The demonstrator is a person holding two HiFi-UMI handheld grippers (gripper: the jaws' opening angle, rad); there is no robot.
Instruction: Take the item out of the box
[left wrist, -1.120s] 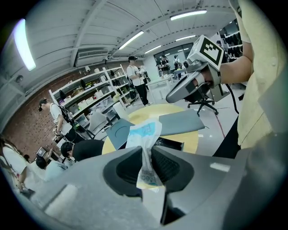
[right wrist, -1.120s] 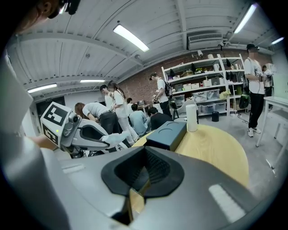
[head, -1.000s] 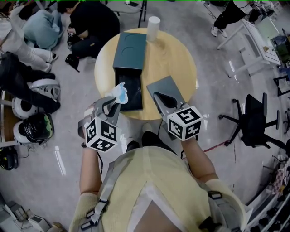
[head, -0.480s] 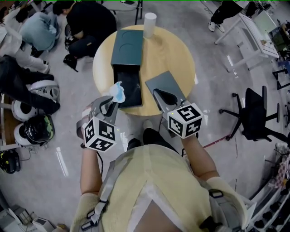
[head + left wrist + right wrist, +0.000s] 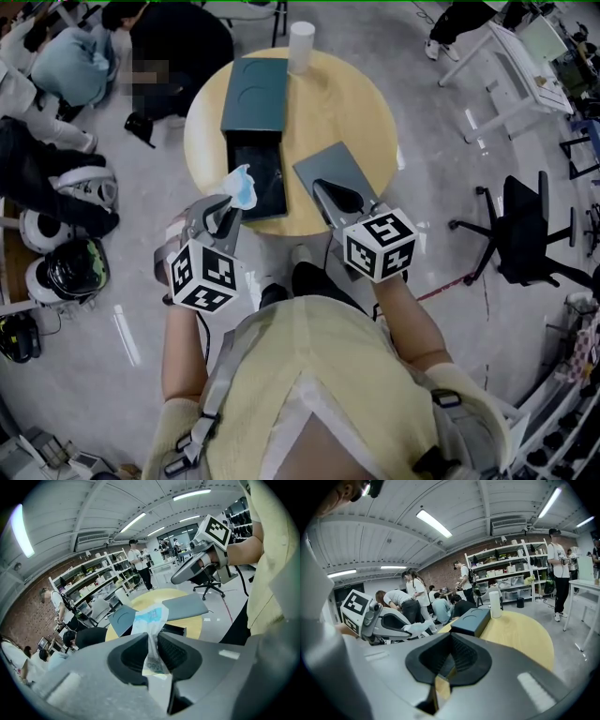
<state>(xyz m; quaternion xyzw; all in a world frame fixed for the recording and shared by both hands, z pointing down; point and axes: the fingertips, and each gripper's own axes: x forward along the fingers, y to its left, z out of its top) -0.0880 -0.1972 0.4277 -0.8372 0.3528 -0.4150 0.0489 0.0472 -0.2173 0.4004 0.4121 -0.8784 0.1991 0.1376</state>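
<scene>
A dark teal box [image 5: 255, 94] lies on the round wooden table [image 5: 361, 103], with its black open tray [image 5: 262, 178] pulled out toward me. My left gripper [image 5: 228, 208] is shut on a crumpled white and blue packet [image 5: 241, 186], held just off the tray's left near corner. In the left gripper view the packet [image 5: 151, 620] stands pinched between the jaws of that gripper [image 5: 152, 643]. My right gripper [image 5: 340, 199] hovers shut over a flat grey lid [image 5: 334, 165] lying on the table. Nothing shows between its jaws [image 5: 451, 641].
A white cylinder [image 5: 301, 45] stands at the table's far edge. People crouch on the floor at upper left [image 5: 178, 47]. Helmets [image 5: 70, 267] lie on the floor to the left. A black office chair [image 5: 525, 234] is at the right and a white desk [image 5: 525, 56] at upper right.
The left gripper with the packet has drawn slightly back from the tray toward me. The right gripper has hardly moved over the grey lid.
</scene>
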